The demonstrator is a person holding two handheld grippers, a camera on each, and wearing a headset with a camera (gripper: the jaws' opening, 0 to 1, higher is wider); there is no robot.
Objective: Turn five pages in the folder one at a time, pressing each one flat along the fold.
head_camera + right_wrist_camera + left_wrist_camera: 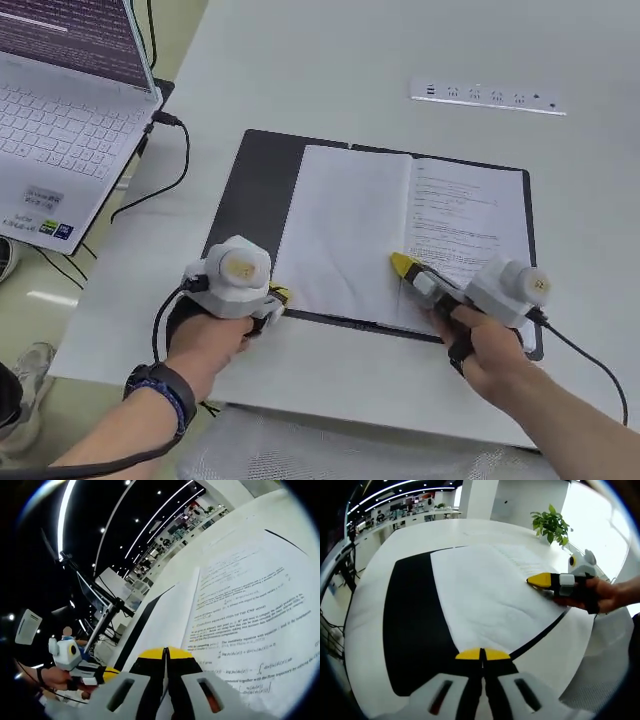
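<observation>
Pressing, it seems, at the fold of the folder [255, 190] with the right gripper [403, 265], jaws drawn together on nothing, yellow tips low on the paper near the bottom edge, between the blank turned page [345, 230] and the printed page [465, 225]. Resting the left gripper [277, 296] at the folder's lower left, likewise closed and empty, tips just beside the turned page's bottom corner, over the black cover. Working on a folder lying open and flat on the white table [330, 70], well apart from the laptop [60, 120] and power strip [488, 97]. Judging by the leaf lying over on the left: at least one turn made, its flattening apparently in hand. Cannot tell the count of pages done; probably several turns left.
</observation>
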